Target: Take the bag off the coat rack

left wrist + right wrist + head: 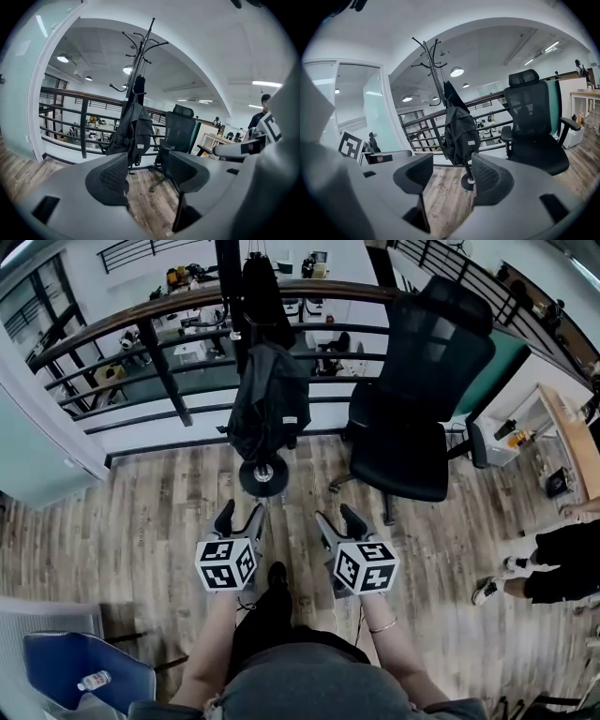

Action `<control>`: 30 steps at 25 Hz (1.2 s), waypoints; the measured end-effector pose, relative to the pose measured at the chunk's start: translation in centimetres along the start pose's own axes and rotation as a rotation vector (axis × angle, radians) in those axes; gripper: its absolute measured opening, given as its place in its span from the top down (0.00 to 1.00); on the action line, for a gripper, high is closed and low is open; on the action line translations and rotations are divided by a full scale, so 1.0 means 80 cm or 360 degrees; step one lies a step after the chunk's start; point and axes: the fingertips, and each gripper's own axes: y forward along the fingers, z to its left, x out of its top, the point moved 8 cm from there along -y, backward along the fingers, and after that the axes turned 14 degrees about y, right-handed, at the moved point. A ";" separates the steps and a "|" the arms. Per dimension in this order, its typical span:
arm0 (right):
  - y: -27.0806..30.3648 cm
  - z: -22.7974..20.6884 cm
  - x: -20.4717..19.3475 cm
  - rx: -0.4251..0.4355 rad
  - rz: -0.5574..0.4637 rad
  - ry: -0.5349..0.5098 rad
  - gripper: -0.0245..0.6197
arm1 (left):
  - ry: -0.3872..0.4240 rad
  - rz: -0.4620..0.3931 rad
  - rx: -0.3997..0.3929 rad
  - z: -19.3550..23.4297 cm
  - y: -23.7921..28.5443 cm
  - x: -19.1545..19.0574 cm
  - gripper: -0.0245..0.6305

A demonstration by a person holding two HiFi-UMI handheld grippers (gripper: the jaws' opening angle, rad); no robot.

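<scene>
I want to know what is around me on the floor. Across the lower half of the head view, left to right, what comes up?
Blue chair → left gripper → right gripper → bystander

Left gripper (241, 514) at 7 o'clock of centre, right gripper (337, 517) at 5 o'clock, side by side, both pointing to 12 o'clock. Jaws apart on each, nothing between. Left forearm (214, 643) and right forearm (389, 648) bare, running back toward 6 o'clock.
</scene>
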 end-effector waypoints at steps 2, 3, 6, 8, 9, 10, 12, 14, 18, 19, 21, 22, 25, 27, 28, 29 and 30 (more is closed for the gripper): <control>0.028 -0.001 0.015 -0.0011 0.0001 -0.0006 0.56 | 0.0001 0.0007 -0.0003 0.017 0.024 0.008 0.56; 0.041 0.000 0.023 -0.0018 -0.0003 -0.0008 0.56 | 0.0002 0.0011 -0.0008 0.025 0.036 0.012 0.56; 0.075 0.000 0.047 -0.0037 -0.0016 -0.0018 0.56 | 0.0015 0.0016 -0.0023 0.047 0.067 0.026 0.55; 0.097 0.001 0.060 -0.0048 -0.0018 -0.0020 0.56 | 0.0026 0.0020 -0.0031 0.060 0.086 0.035 0.54; 0.106 0.001 0.065 -0.0055 -0.0018 -0.0023 0.56 | 0.0029 0.0021 -0.0036 0.066 0.094 0.039 0.54; 0.116 0.001 0.070 -0.0062 -0.0019 -0.0027 0.56 | 0.0032 0.0019 -0.0041 0.070 0.102 0.043 0.54; 0.132 0.001 0.079 -0.0071 -0.0023 -0.0038 0.56 | 0.0047 0.0013 -0.0053 0.079 0.117 0.050 0.54; 0.146 0.000 0.088 -0.0079 -0.0027 -0.0047 0.56 | 0.0066 0.0014 -0.0058 0.086 0.129 0.054 0.54; 0.169 -0.008 0.102 -0.0086 -0.0017 -0.0063 0.55 | 0.0075 0.0026 -0.0049 0.096 0.150 0.062 0.53; 0.175 -0.011 0.106 -0.0083 -0.0013 -0.0070 0.55 | 0.0079 0.0028 -0.0043 0.098 0.155 0.064 0.53; 0.187 -0.017 0.114 -0.0070 -0.0004 -0.0087 0.55 | 0.0081 0.0033 -0.0023 0.103 0.165 0.068 0.53; 0.194 -0.021 0.120 -0.0058 0.0002 -0.0097 0.55 | 0.0081 0.0036 -0.0008 0.105 0.170 0.069 0.53; 0.217 -0.035 0.144 -0.0009 0.0016 -0.0121 0.55 | 0.0083 0.0051 0.0034 0.104 0.189 0.078 0.53; 0.229 -0.046 0.166 0.0024 0.0028 -0.0133 0.55 | 0.0073 0.0062 0.0058 0.099 0.203 0.088 0.53; 0.235 -0.051 0.178 0.0046 0.0040 -0.0146 0.55 | 0.0062 0.0065 0.0077 0.096 0.209 0.093 0.53; 0.243 -0.055 0.190 0.0075 0.0055 -0.0166 0.55 | 0.0049 0.0065 0.0101 0.094 0.215 0.099 0.53; 0.252 -0.058 0.202 0.0106 0.0072 -0.0191 0.55 | 0.0039 0.0064 0.0130 0.092 0.222 0.105 0.53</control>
